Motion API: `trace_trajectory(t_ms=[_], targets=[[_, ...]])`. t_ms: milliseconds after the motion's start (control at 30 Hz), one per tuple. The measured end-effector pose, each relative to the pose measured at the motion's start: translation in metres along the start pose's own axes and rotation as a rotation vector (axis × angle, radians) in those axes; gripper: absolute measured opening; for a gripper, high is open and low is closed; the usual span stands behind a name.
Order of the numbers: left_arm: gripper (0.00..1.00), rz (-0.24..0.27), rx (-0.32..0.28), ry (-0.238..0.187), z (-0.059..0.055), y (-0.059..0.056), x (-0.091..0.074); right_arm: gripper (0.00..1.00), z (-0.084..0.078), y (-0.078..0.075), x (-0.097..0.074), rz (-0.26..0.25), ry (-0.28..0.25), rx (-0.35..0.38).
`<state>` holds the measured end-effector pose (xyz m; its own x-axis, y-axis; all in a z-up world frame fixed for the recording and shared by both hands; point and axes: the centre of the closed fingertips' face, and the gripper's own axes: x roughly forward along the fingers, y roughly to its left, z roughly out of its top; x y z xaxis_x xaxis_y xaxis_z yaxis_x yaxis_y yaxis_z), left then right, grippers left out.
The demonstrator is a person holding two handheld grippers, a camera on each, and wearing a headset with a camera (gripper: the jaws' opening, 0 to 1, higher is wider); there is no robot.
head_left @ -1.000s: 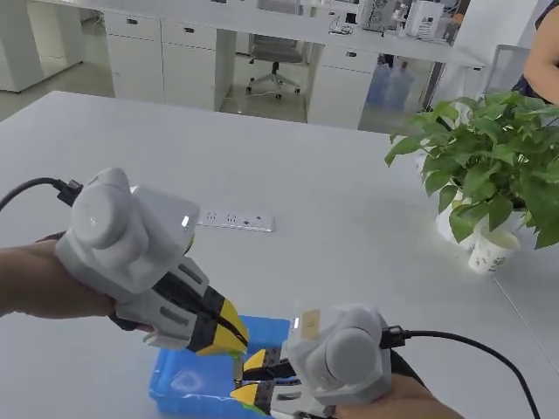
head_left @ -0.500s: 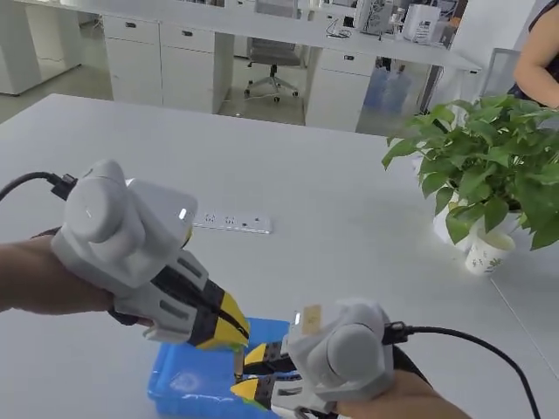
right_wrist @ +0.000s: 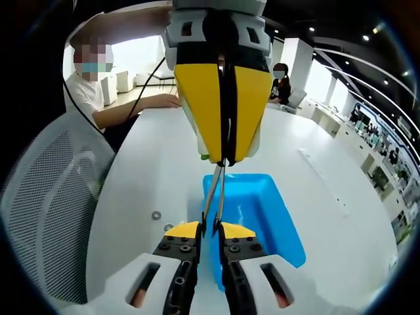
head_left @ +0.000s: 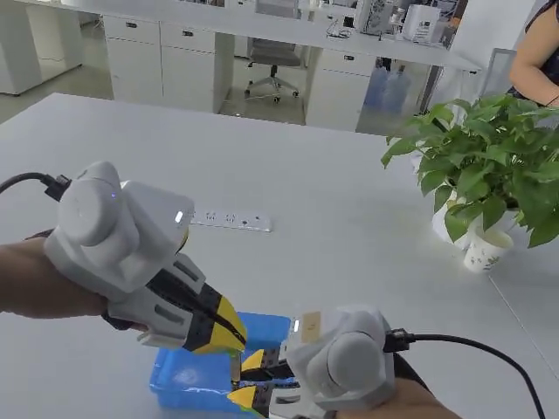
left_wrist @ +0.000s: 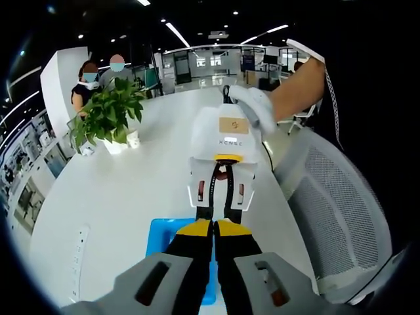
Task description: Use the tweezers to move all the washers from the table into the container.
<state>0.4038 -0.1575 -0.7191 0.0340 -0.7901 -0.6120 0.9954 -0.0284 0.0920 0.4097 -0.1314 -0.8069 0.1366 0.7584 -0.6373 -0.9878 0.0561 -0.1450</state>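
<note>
– On your left side, your left gripper [head_left: 229, 336] has its yellow jaws pressed together on the slim steel tweezers [right_wrist: 215, 193]. The right gripper view shows the two legs running down out of those jaws.

– Agreed. And compared with a second ago you've hardly budged. Both grippers were nose to nose over the shallow blue plastic container [right_wrist: 269, 223] then, and they are now. The slight slide of the picture looks like your head moving, not your hands.

– So what does that tell you? No washer has been carried in that time. One small round metal washer [right_wrist: 156, 215] lies on the white tabletop [head_left: 349, 218], just left of the container and outside it.

– Moving to the middle, the tweezer tips sit in the narrow gap between the jaws of your right gripper [right_wrist: 210, 231]. That gap is nearly closed, but I cannot tell whether those jaws are biting the tips or merely flanking them.

– My guess is that you're settling the tweezers in the left grip before you go for a washer. Until the tips are free, nothing gets picked up.

– Far right, the leafy green potted plant [head_left: 489, 157] stands well apart from the work, so it's no obstacle.
</note>
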Motion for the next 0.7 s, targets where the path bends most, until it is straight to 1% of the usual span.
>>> trace_trajectory(t_ms=[300, 700], targets=[[0.04, -0.006, -0.01, 0.0, -0.006, -0.01, 0.001, 0.12, -0.002, 0.01, 0.004, 0.012, -0.002, 0.007], [0.04, -0.013, -0.021, 0.005, -0.015, -0.023, 0.007, 0.12, -0.006, 0.025, 0.012, 0.039, 0.006, 0.004]])
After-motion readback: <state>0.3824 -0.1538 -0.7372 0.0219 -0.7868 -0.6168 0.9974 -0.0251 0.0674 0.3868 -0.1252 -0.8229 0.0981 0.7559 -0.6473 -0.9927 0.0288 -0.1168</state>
